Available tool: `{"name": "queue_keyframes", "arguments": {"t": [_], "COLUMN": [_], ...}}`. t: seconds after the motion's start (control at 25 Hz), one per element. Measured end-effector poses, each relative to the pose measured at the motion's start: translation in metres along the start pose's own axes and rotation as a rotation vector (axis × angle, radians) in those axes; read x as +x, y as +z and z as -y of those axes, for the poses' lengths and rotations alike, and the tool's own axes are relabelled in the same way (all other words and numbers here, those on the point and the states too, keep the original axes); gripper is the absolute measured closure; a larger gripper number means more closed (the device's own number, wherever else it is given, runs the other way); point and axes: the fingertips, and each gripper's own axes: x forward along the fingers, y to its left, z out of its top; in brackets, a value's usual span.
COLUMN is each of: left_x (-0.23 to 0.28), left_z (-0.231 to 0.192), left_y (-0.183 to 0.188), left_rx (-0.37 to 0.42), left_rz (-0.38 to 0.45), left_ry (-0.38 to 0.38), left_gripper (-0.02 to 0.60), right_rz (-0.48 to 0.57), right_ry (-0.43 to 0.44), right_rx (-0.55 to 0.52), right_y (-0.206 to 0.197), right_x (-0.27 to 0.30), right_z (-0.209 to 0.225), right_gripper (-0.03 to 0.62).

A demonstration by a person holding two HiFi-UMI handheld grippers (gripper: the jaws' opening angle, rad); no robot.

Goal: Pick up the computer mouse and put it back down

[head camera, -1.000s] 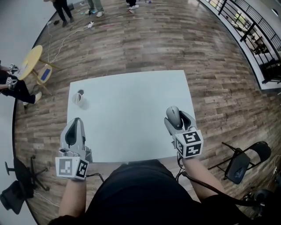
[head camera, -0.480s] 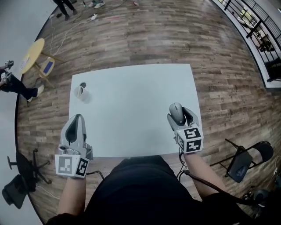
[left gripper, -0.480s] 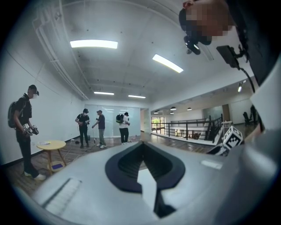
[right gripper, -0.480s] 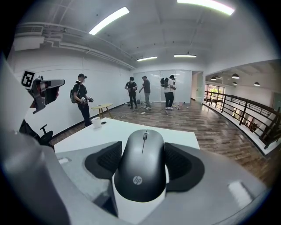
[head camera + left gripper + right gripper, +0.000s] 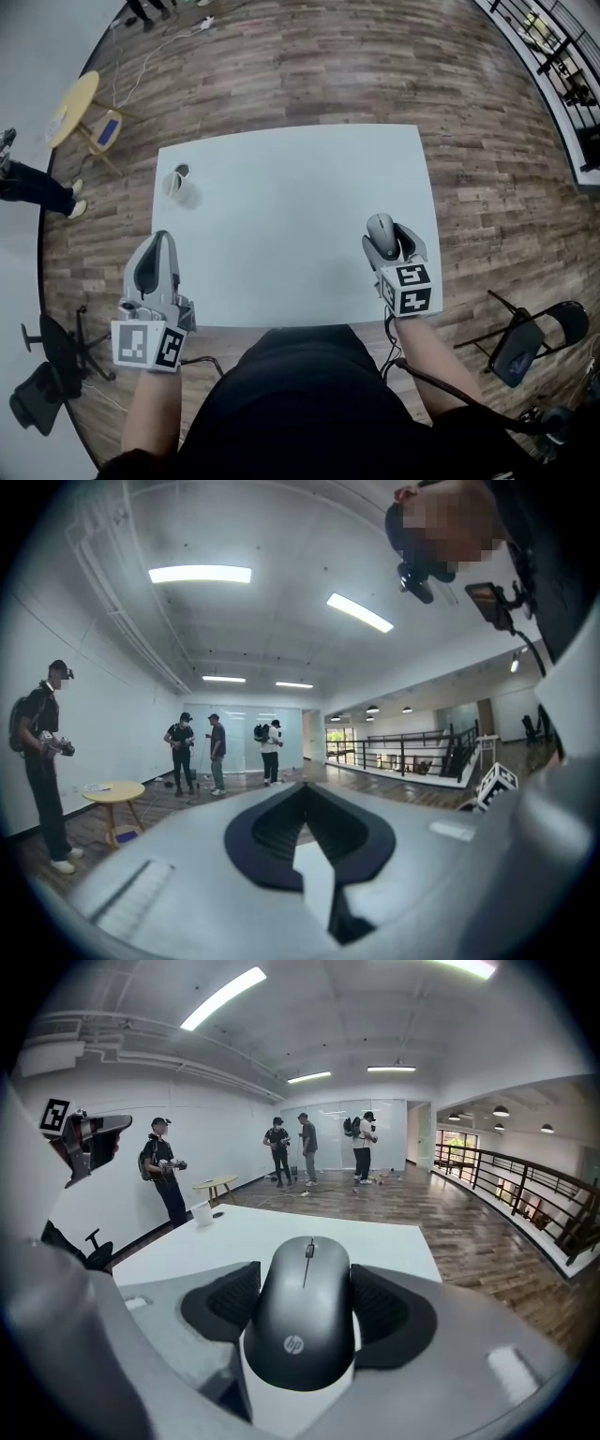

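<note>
A dark grey computer mouse (image 5: 381,230) sits between the pads of my right gripper (image 5: 387,234), which is shut on its two sides. In the right gripper view the mouse (image 5: 305,1321) fills the gap between the jaws of the right gripper (image 5: 307,1269), its wheel pointing away from me. It hangs over the white table (image 5: 281,206), near the right front corner; whether it touches the top I cannot tell. My left gripper (image 5: 161,242) is held level at the table's front left edge, shut and empty, and the left gripper (image 5: 305,789) shows its tips meeting.
A white cup (image 5: 183,192) stands at the table's far left, with a small dark object (image 5: 182,172) beside it. A yellow round table (image 5: 70,108) is off to the left, a folding chair (image 5: 525,337) to the right. Several people stand far across the wooden floor.
My right gripper has sunk toward the table with the mouse still in it. The left gripper has stayed where it was.
</note>
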Motion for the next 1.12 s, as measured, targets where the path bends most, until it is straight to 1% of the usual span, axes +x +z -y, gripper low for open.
{"name": "queue_keyframes", "arguments": {"t": [0.32,0.84,1.12], "left_x": [-0.002,-0.005,-0.013], "left_z": [0.003,0.008,0.007], "left_y": [-0.006,-0.010,-0.012], "left_rx": [-0.012,0.011,0.021], "left_rz": [-0.018,-0.055,-0.078], "left_ry": [0.013,0.026,0.037], "left_gripper": [0.574,0.574,0.574], "right_rz": [-0.041,-0.077,-0.098], "right_ry": [-0.002,-0.009,-0.018], "right_rx": [0.008,0.054,0.044], "right_y": [-0.024,-0.054,-0.069], "right_x": [0.011,0.030,0.038], "right_z": [0.006,0.014,0.018], "right_gripper": [0.293,0.293,0.293]}}
